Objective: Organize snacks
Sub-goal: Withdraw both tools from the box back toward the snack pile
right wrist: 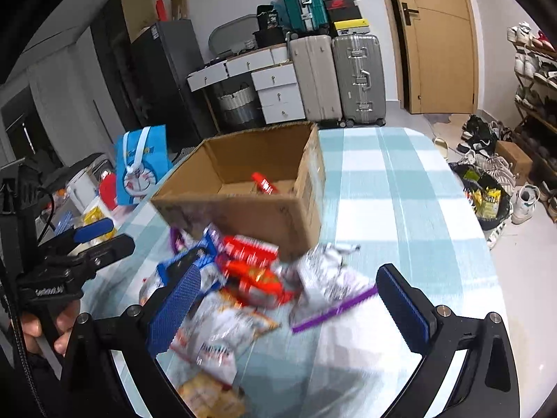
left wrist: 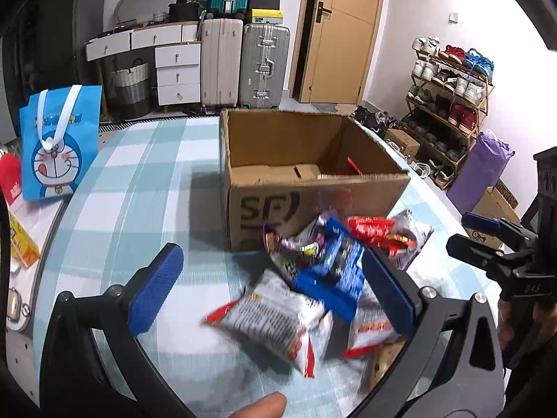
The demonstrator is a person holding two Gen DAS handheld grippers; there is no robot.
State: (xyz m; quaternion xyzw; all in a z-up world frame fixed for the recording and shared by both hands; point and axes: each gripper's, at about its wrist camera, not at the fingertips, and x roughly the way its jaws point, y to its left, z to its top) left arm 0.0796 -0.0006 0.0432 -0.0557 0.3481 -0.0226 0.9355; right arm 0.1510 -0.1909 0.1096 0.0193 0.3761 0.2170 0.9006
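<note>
We hold both grippers over a table covered with a pale blue and white checked cloth (left wrist: 139, 181), facing an open brown cardboard box (left wrist: 306, 177) printed with dark letters on its near wall. A heap of crinkly foil snack packets (left wrist: 313, 278) lies on the cloth just in front of that box, touching its near wall: a blue packet (left wrist: 334, 264) on top, red packets (right wrist: 254, 268) beside it, silver-white ones (left wrist: 271, 317) nearer to us, and a silver packet with a purple edge (right wrist: 334, 289) on the right side of the heap. One small red packet (right wrist: 263, 183) already lies on the floor of the box.

Our left gripper (left wrist: 271, 289) has its blue-padded jaws spread wide, with nothing between them; the right pad sits above the heap's edge. Our right gripper (right wrist: 289, 306) is likewise spread wide and empty, hovering above the packets.

To the left of the box stands a blue cartoon-cat tote bag with white handles (left wrist: 57, 146). Behind the table are upright suitcases (left wrist: 243, 66) and a white drawer unit (left wrist: 177, 69).
</note>
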